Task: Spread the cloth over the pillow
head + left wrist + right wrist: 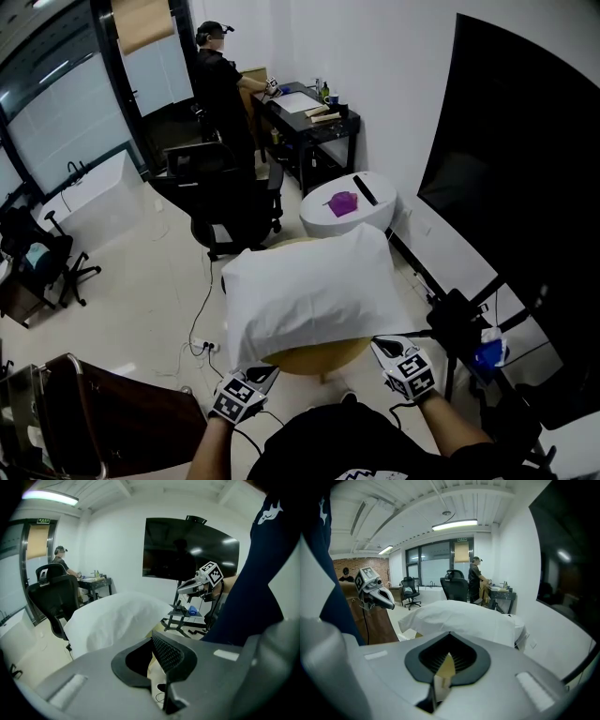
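Nearest, the two grippers, left gripper (265,375) and right gripper (382,347), are both closed on nothing, just short of the near edge of one round wooden table (314,358). On it lies one white cloth-covered pillow (309,295), its long axis running left to right across the table.
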Tool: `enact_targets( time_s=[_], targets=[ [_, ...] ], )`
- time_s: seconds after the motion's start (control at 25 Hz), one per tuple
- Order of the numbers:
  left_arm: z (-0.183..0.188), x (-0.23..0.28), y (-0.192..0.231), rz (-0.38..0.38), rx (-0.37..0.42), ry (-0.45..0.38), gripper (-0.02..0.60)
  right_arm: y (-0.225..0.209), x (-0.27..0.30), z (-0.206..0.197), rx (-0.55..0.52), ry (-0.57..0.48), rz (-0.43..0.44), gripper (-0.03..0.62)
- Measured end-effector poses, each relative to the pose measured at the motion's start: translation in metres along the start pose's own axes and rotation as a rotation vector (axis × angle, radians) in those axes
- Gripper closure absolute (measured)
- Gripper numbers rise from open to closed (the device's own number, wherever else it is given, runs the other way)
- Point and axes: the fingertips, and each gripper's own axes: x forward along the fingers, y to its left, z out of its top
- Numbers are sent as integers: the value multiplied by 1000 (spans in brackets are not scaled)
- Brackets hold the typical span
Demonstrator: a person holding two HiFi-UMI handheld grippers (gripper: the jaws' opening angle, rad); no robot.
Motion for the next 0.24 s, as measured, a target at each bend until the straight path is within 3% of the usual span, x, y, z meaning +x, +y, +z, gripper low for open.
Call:
enact_targets(
  time_s=[0.24],
  targets=[
    [-9,5,2,-14,8,38,580,0,-1,2,1,9,-3,588]
  ],
)
